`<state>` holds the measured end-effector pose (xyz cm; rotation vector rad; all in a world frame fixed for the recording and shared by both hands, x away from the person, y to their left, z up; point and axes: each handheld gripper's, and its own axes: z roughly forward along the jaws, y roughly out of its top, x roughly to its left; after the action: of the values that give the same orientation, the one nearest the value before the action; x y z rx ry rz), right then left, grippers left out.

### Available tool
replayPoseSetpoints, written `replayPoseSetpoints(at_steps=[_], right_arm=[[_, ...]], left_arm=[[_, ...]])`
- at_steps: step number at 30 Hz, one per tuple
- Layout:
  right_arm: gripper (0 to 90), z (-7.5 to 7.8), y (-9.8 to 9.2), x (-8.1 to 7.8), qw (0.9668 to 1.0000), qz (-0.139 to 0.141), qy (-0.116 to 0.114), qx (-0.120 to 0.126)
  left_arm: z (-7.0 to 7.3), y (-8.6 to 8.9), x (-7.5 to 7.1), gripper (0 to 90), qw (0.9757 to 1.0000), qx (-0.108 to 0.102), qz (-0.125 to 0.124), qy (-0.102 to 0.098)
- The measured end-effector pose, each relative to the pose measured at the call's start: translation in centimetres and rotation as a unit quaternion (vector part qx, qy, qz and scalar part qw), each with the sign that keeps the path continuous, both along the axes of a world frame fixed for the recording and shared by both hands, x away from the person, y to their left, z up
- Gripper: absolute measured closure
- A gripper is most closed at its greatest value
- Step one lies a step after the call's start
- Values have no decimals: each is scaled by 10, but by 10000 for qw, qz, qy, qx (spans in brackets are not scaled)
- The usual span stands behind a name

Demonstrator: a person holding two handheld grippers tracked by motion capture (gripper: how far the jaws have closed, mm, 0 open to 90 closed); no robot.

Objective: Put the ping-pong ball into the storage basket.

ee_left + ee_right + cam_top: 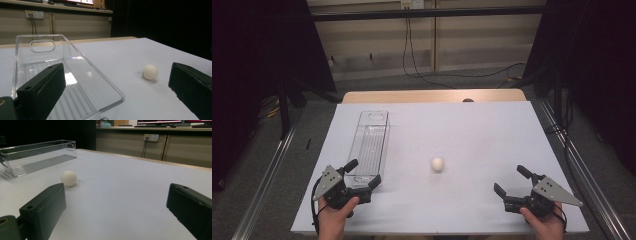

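Clear plastic, matt ball and pale sheet on a wood table

The long tray at left of the high view is clear, glossy plastic with a ribbed floor that catches bright glints; the small ball at centre frame looks off-white, smooth and matt. The table shows a light wood edge along its far side, under a smooth, matt, pale sheet. The left gripper and right gripper, at the lower corners, carry matt black fingers of plastic look, slightly rough at the edges, and dull grey plates on top.
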<state>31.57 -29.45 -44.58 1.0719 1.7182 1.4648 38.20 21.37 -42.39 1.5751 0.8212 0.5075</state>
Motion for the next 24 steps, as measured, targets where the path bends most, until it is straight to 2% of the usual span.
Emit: replayPoseSetpoints(at_steps=[2, 3, 5, 6, 8, 13, 14, 19, 22, 24], right_arm=[[20, 2, 1, 0, 10000, 31, -39, 5], [19, 3, 1, 0, 10000, -22, -81, 8], [20, 4, 2, -1, 10000, 62, -78, 7], [20, 4, 2, -1, 10000, 20, -89, 23], [20, 4, 1, -1, 9999, 28, -72, 72], [20, 3, 0, 0, 10000, -5, -62, 66], [20, 3, 0, 0, 10000, -1, -52, 65], [20, 3, 0, 0, 9999, -11, -69, 72], [20, 3, 1, 0, 9999, 26, -81, 81], [20, 3, 2, 0, 9999, 62, -51, 81]], left_arm=[[1, -4, 1, 12, 10000, -6, -95, 12], [2, -6, 1, 12, 10000, 31, -81, 14], [4, -11, 2, 12, 10000, 20, -87, 41], [5, -11, 3, 13, 9998, 117, -142, 50], [5, -16, 5, 13, 9999, 87, -99, 93], [9, -27, 8, 13, 9996, 130, -227, 51], [9, -30, 8, 13, 9996, 72, -254, 44], [9, -40, 12, 13, 9994, 90, -308, 105], [10, -44, 15, 13, 9989, 187, -419, 89], [10, -49, 15, 13, 9991, 90, -387, 122]])
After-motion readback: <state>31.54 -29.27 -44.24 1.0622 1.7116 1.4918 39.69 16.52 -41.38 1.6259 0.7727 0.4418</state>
